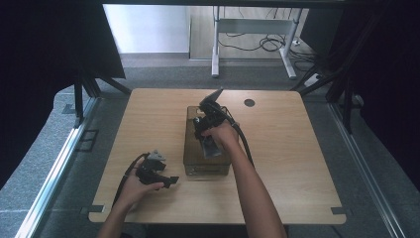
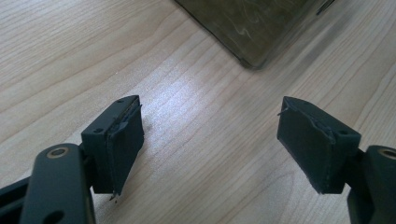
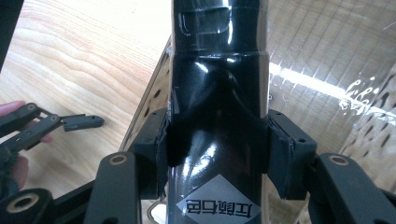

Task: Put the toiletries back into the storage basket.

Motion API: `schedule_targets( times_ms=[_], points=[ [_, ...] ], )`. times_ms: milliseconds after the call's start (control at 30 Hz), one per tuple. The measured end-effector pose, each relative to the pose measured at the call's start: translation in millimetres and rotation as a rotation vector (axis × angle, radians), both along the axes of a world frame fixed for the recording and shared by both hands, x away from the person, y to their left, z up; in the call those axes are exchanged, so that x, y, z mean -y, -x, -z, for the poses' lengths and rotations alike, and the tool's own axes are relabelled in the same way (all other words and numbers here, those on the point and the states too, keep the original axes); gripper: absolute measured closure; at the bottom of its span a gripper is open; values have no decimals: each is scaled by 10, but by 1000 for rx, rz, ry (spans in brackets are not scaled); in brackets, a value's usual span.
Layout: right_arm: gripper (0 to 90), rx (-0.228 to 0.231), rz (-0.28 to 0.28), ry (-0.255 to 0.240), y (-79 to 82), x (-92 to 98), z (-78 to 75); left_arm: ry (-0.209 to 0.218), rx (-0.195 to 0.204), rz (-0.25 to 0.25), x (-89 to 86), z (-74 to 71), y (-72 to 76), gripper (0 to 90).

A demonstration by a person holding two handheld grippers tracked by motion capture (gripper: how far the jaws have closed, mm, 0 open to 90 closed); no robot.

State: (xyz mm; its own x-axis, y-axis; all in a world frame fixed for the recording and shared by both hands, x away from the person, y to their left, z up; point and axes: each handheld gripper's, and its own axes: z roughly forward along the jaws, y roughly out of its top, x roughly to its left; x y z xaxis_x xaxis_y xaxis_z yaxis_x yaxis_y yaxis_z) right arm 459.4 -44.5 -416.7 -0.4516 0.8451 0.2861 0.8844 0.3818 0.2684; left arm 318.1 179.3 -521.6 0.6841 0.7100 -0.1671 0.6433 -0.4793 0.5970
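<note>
While the right gripper (image 3: 217, 154) clamps that glossy black bottle (image 3: 217, 93) between its two pads, the bottle hangs over the open top of the smoky translucent box (image 1: 190, 148) in the middle of the table (image 1: 297, 163). From the high view the bottle (image 1: 210, 145) sits low between the box walls, tilted with the hand, though I cannot tell whether its far end touches the floor of the box. The jaws are closed firmly on the narrowed waist, just above a grey diamond label (image 3: 217, 205) with printed characters.

Now the worry: that surface is slick and shiny, and the pads bite only a narrow band. If the wrist rolls, I judge the bottle could pivot in the grip or slide out and knock against the box. The perforated wall (image 3: 154, 107) is very near the left pad, so a sideways drift could catch the jaw on the rim.

Further out, the left gripper (image 2: 210, 144) rests near the table's front edge, jaws spread wide with nothing between them, only bare wood. A corner of the box (image 2: 252, 32) lies ahead of it, apart. Nobody steadies the box, so a bump from the bottle might well shove it across the smooth tabletop.
</note>
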Motion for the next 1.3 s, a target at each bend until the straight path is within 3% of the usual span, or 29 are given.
schedule_targets(
  times_ms=[567,700,1300],
  points=[
    [462,-50,69,-59,0,-87,285,13,2,-2,4,-7,-11,231],
    [462,-49,95,-49,1,-88,333,9,4,2,5,-8,-15,231],
    [461,-95,182,-101,-36,-133,585,12,3,2,10,-5,-26,231]
  ],
)
